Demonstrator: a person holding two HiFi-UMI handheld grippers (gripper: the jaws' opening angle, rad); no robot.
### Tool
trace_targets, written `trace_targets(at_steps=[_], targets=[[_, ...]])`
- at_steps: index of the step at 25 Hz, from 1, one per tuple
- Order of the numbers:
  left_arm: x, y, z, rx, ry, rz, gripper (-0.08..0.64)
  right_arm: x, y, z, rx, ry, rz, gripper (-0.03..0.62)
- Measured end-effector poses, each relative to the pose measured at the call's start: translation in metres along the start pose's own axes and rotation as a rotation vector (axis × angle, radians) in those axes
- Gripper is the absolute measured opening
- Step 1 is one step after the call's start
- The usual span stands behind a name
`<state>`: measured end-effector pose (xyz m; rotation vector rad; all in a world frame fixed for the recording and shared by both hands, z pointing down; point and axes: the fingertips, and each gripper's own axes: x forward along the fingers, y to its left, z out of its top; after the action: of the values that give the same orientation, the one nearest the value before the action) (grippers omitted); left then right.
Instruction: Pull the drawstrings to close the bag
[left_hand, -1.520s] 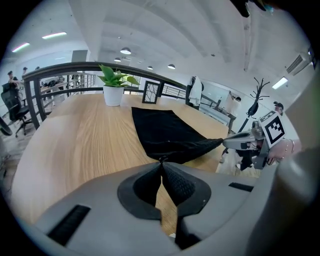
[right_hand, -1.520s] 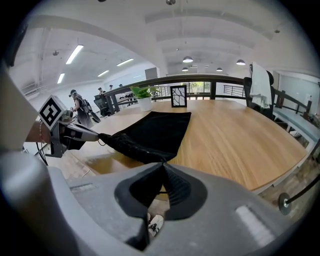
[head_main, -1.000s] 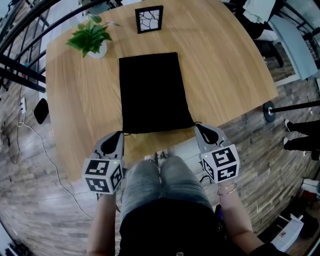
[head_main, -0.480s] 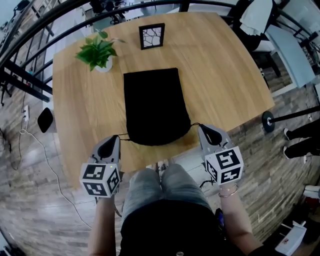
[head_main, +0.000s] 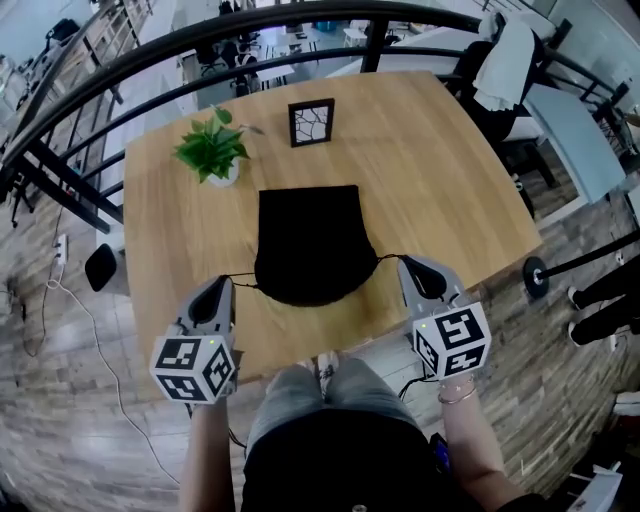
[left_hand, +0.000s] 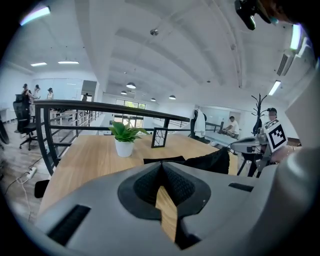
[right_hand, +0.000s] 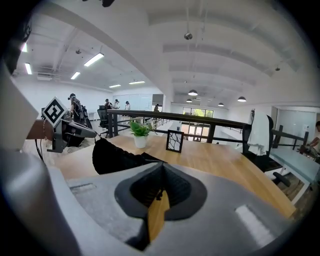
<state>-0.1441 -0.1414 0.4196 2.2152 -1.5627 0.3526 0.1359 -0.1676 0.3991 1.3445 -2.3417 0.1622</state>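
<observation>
The black bag lies on the worktop, just nearer the person than the potted plant — its near end gathered. The left tool pinches the left drawstring, the right tool the right drawstring — both taut.

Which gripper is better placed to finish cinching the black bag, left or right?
Neither leads: the left gripper is shut on the left drawstring, the right gripper on the right drawstring, both taut beside the bunched bag. Probably pull both outward together.
</observation>
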Motion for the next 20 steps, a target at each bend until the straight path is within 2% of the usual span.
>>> trace_targets(at_steps=[7,20], targets=[[-0.009,0.004,0.038,0.018,-0.091,0.013,0.020,-0.004,-0.011,0.040,-0.033,-0.084,-0.009,0.000],[-0.030,0.000,0.104,0.059,-0.255,0.035,0.018,-0.025,-0.032,0.097,-0.004,-0.229,-0.070,0.000]])
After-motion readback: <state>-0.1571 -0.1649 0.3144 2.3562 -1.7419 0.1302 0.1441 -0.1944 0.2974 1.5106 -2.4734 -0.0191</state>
